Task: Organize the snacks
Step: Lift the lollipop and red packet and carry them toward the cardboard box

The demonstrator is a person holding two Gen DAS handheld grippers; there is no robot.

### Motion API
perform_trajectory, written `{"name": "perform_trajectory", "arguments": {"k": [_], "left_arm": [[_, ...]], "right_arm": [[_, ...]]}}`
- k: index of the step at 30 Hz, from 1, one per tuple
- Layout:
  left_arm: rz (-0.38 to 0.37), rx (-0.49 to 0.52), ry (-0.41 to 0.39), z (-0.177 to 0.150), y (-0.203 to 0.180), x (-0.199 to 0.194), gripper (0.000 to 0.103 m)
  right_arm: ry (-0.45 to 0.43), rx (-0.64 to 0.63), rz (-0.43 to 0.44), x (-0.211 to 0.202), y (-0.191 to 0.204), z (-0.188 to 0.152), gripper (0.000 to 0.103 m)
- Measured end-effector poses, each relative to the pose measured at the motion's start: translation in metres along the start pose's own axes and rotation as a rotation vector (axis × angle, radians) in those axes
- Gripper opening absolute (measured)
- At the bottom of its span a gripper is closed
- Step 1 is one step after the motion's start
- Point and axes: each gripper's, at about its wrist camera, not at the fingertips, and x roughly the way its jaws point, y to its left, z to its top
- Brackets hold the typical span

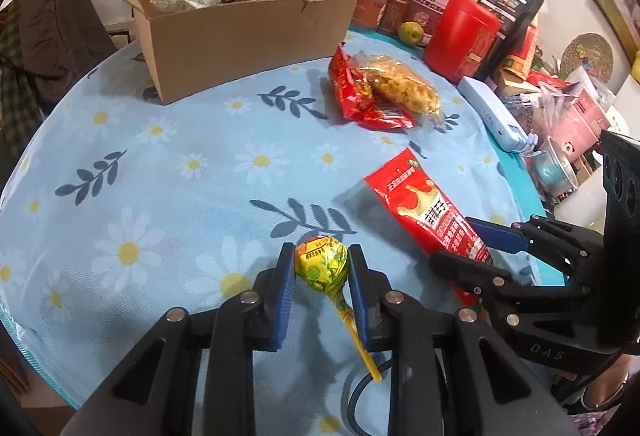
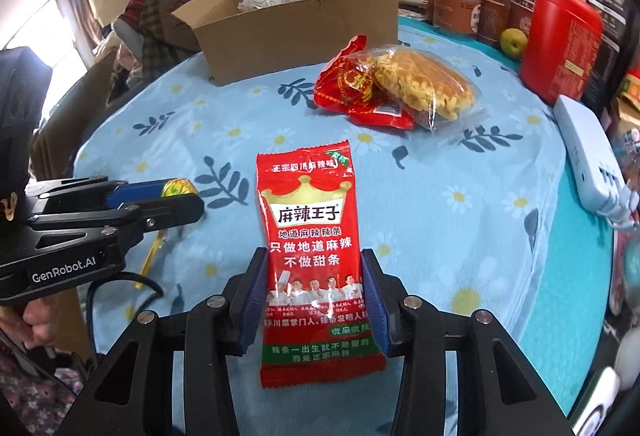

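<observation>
A lollipop (image 1: pixel 320 263) in a yellow-green wrapper sits between the blue pads of my left gripper (image 1: pixel 321 249), which is shut on its head; the stick trails back toward me. In the right wrist view the same gripper (image 2: pixel 182 196) shows at the left with the lollipop (image 2: pixel 178 187). My right gripper (image 2: pixel 314 253) is shut on the lower half of a red spicy-strip packet (image 2: pixel 308 220), pads pressing both long edges. The left wrist view shows that packet (image 1: pixel 424 208) at the right. An open cardboard box (image 1: pixel 240 48) with some items inside stands at the far side of the table.
A clear bag of yellow crispy cake (image 1: pixel 400 84) lies on a red snack bag (image 1: pixel 352 96) mid-table. Jars, a red canister (image 1: pixel 460 36), a green fruit (image 1: pixel 410 32) and a white power strip (image 1: pixel 492 112) crowd the right edge. Clothes (image 1: pixel 40 44) are heaped beyond the left edge.
</observation>
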Motion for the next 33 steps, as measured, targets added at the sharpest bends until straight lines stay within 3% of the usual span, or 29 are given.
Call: {"name": "perform_trajectory", "arguments": {"k": [15,18,33], "left_arm": [[-0.041,0.013,-0.105,0.009,-0.014,-0.038,0.025],[-0.074,0.017,-0.133,0.018,-0.017,-0.049,0.025],[-0.063,0.096,-0.343,0.081,-0.031,-0.102,0.025]], "right_arm": [[-0.096,-0.007,0.025,-0.035,0.008,0.006,0.044],[-0.125,-0.025,0.037,-0.043,0.011,0.014,0.044],[-0.284,-0.120,0.041,-0.085,0.018,0.076,0.044]]}}
